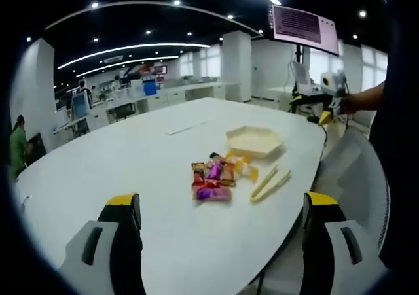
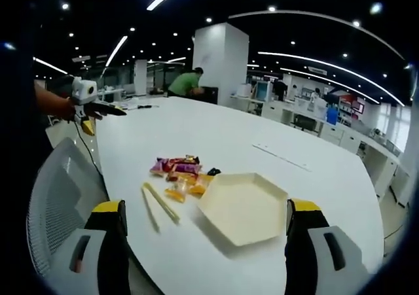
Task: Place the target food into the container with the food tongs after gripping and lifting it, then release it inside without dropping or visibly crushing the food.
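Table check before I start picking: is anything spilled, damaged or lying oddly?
Nothing stands out. The snack packets lie in a loose pile, the tongs flat beside them, and the hexagonal container sits upright and empty on the white table.

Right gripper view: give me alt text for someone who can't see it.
A shallow cream hexagonal tray sits empty on a white table between the right gripper's open yellow-tipped jaws. Left of it lie pale tongs and a pile of colourful snack packets; the left gripper shows at far left.
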### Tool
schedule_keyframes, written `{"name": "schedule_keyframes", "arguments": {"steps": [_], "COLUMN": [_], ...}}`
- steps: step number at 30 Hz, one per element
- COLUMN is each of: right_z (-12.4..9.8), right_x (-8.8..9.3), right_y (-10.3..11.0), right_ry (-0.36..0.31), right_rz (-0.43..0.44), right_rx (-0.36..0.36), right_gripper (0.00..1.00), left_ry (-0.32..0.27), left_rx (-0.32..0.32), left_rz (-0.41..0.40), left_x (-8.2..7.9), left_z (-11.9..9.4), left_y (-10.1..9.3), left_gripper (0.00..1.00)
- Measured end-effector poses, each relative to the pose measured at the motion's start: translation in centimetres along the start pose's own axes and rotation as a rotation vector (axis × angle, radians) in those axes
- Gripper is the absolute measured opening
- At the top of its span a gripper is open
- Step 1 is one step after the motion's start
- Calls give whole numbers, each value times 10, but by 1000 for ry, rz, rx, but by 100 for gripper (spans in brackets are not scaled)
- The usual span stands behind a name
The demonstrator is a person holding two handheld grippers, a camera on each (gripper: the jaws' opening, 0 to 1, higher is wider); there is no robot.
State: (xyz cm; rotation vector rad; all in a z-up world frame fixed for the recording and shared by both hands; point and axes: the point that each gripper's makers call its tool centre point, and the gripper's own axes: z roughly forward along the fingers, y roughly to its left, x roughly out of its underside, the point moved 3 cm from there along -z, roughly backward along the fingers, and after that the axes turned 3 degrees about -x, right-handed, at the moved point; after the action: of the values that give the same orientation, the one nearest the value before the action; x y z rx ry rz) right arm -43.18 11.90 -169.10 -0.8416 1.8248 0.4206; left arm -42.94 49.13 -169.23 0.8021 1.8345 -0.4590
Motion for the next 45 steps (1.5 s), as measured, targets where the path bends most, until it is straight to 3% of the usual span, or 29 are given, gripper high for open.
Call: {"name": "schedule_keyframes", "arguments": {"steps": [9, 20, 28, 32, 38, 45], "right_z": [12, 29, 37, 39, 64, 81], "right_x": [0, 1, -5, 2, 21, 29], "right_y": [6, 15, 26, 32, 58, 65], "right_ry": [7, 3, 9, 31, 97, 112], "right_rz": [-24, -2, -86, -91, -162, -192], "right_rx": [-36, -75, -121, -143, -259, -305], "right_gripper": [99, 99, 98, 96, 88, 79], "left_ry": [-6, -16, -26, -30, -29, -25], "left_rx": [24, -8, -13, -12, 5, 15], "left_rz": [11, -9, 14, 5, -5, 7], "left_x": [-1, -9, -12, -8, -6, -8], "left_z": [3, 4, 2, 0, -1, -1], "left_y": [-1, 3, 4, 1, -9, -9], "left_gripper": [99, 99, 99, 99, 99, 99]}}
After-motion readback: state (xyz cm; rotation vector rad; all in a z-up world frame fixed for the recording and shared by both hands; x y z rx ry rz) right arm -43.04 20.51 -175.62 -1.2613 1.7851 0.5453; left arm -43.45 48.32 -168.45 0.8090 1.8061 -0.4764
